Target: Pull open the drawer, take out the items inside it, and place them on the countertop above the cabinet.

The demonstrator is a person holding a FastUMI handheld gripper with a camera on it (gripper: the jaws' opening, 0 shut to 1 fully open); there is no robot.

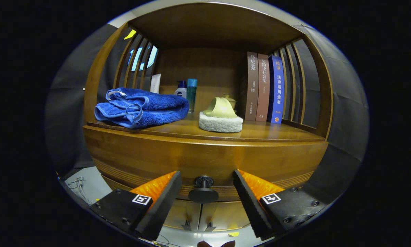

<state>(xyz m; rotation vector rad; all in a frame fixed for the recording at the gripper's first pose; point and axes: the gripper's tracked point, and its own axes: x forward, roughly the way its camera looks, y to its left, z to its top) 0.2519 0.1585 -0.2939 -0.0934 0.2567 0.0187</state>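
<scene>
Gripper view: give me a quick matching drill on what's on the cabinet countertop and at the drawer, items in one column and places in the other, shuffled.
Items
1. blue towel
2. scrub pad
3. books
4. drawer knob

Places
A. between the open tongs, untouched
B. upright against the slatted side, past the scrub pad
C. folded on the countertop, in front of the bottles
D. mid-countertop, under a pale green handle

Pairs: 1-C, 2-D, 3-B, 4-A
</scene>
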